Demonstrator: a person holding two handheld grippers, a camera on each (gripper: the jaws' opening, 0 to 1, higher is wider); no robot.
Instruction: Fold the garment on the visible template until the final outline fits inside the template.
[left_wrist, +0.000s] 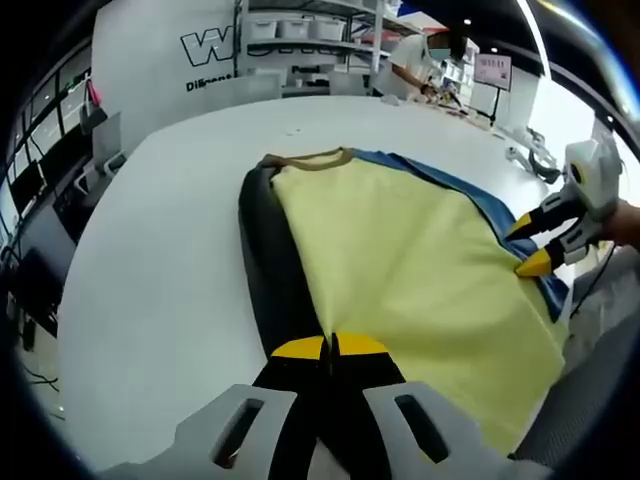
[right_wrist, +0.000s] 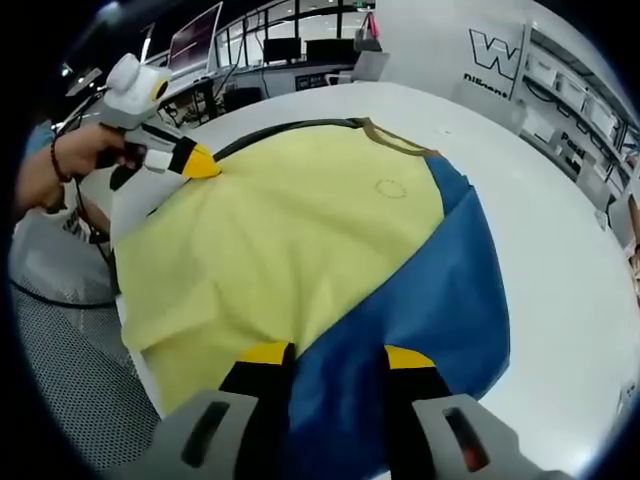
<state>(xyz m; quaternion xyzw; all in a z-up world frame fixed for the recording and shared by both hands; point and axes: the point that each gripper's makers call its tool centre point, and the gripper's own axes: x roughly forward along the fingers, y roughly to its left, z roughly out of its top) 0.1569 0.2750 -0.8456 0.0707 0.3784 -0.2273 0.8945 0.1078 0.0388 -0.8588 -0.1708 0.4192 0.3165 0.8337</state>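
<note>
The yellow garment (left_wrist: 400, 270) is lying on the blue template (right_wrist: 420, 330) on the white desk (left_wrist: 160, 280), the left hand-held gripper (left_wrist: 330, 347) pinching its dark edge closed and the right hand-held gripper (right_wrist: 327, 355) standing open at the hem, seemingly readying a fold.

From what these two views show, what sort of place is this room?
Probably a lab or workshop, not a home: a big white table holding the yellow garment, shelving with storage bins behind, and monitors on desks.
</note>
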